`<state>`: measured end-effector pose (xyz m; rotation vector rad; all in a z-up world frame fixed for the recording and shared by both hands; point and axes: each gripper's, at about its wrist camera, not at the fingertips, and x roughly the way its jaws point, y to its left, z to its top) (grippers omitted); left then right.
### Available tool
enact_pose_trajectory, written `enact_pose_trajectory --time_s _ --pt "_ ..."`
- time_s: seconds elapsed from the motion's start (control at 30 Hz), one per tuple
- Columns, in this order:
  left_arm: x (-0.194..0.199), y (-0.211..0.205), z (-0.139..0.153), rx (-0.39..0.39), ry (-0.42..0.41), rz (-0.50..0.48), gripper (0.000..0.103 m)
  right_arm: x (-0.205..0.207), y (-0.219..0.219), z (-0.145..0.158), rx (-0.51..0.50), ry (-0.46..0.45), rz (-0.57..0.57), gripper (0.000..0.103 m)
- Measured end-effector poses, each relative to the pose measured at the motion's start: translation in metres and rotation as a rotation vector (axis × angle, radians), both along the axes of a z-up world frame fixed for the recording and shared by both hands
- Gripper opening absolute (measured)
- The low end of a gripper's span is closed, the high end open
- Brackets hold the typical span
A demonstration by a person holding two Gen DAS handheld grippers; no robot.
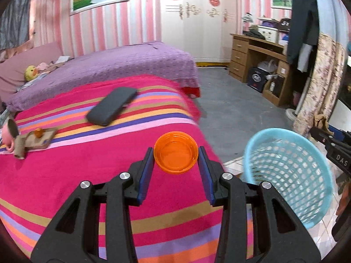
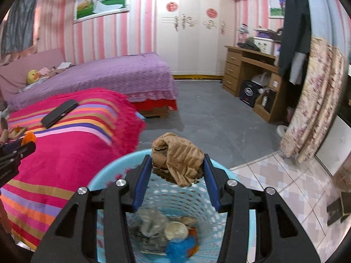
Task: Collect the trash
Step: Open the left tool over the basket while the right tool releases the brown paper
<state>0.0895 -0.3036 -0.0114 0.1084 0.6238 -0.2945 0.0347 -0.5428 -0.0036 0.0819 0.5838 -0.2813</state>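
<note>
Where fingers (image 2: 178, 171) clamp paper, basket (image 2: 105, 171) beneath.

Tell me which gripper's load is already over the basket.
The right gripper, clamping crumpled brown paper above the blue basket. The left gripper's orange lid is over the striped blanket.

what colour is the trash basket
Light blue basket, with a perforated wall; clearest in the left wrist view.

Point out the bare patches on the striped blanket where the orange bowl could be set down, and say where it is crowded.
The striped blanket is bare in front of the dark case, toward the left gripper, which holds the orange bowl. It is also bare between the case and the fringed far edge. It is crowded at the left edge, around the cardboard scraps.
</note>
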Motion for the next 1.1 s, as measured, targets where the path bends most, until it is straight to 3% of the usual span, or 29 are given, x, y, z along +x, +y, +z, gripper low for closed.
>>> enact_pose_trajectory --time_s 0.27,0.53,0.57,0.6,0.67,1.1 --pt "-0.013 -0.069 -0.018 0.014 0.038 -0.132 0.039 -0.02 -0.043 -0.01 0.041 -0.001 -0.073 0.047" --pt "-0.02 -0.12 -0.025 0.007 0.095 -0.255 0.04 -0.025 -0.055 -0.016 0.084 -0.029 -0.103 0.046" --pt "-0.02 -0.122 -0.025 0.013 0.099 -0.261 0.047 -0.026 -0.056 -0.016 0.087 -0.029 -0.103 0.046" --pt "-0.02 -0.122 -0.025 0.017 0.099 -0.256 0.063 -0.026 -0.056 -0.017 0.086 -0.029 -0.102 0.046" --pt "-0.019 -0.118 -0.024 0.011 0.089 -0.23 0.075 -0.027 -0.057 -0.018 0.085 -0.027 -0.102 0.046" --pt "0.004 -0.053 -0.015 0.055 0.045 -0.086 0.091 -0.024 -0.045 -0.02 0.071 -0.019 -0.086 0.049"
